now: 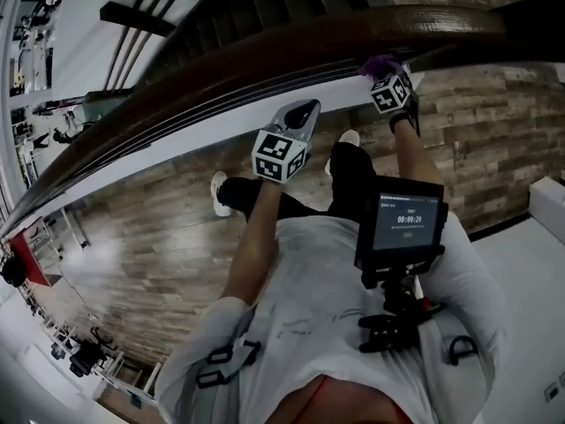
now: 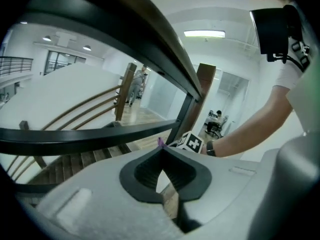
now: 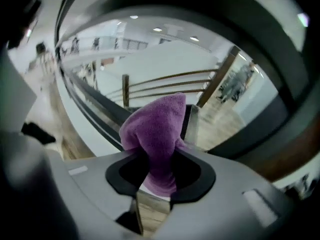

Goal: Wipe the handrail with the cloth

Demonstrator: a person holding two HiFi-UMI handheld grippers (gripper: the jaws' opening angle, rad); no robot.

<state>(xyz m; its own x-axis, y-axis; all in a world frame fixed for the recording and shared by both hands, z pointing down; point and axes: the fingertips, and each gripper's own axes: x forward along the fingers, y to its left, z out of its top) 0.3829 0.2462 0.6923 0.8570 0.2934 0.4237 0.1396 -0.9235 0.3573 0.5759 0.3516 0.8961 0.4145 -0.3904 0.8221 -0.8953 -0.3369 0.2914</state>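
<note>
Your right gripper clamps purple terry cloth beside dark wooden handrail | your left gripper: jaws together, empty | wood-plank floor below.

Bunched purple cloth pinched in the right tongs, against the dark curved wooden handrail
</note>
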